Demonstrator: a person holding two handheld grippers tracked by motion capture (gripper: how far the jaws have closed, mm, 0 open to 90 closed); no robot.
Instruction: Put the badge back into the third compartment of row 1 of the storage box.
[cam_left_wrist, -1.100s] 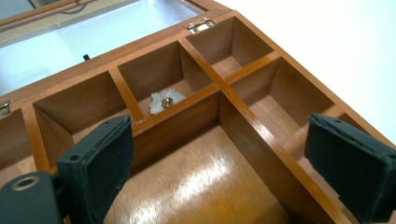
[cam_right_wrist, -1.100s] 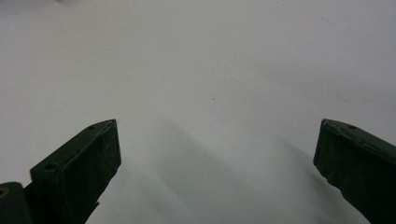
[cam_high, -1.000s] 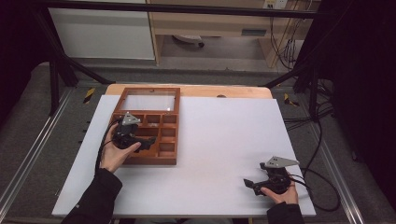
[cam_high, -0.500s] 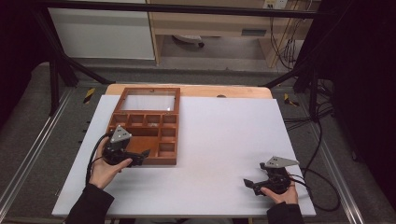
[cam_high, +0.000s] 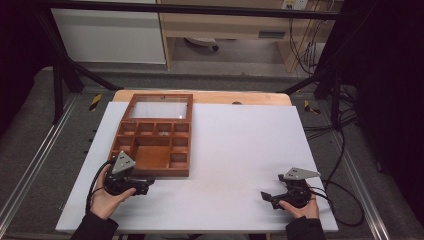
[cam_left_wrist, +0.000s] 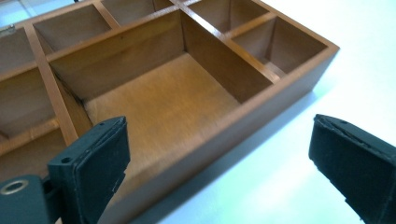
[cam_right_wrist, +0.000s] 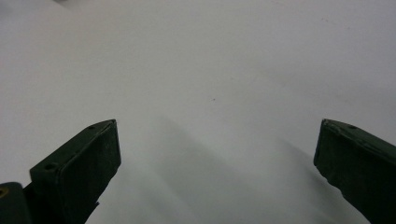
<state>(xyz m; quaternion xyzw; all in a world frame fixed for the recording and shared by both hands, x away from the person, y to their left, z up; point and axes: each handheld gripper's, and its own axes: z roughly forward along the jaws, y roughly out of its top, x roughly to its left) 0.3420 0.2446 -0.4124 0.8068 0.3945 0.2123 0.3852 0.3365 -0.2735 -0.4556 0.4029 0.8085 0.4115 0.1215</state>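
The left hand-held gripper (cam_left_wrist: 219, 172) is spread wide and holds nothing, poised just off the near edge of the brown wooden compartment box with its glass lid raised (cam_left_wrist: 177, 107), whose far cells are cut off in the left gripper view. The box sits toward the desk's (cam_high: 235, 150) far-left corner. The right hand-held gripper (cam_high: 272, 196), equally released and empty, rests near the desk's near-right corner.

No readable text, labels, brands or numbers in any view. Wooden box (cam_high: 152, 147) is plain wood, no markings on walls or dividers (close-up in the left gripper view confirms). White table sheet (cam_high: 240, 150) is blank. Yellow-black hazard-stripe markers (cam_high: 95, 101) sit on the floor rails, pattern only, no lettering.
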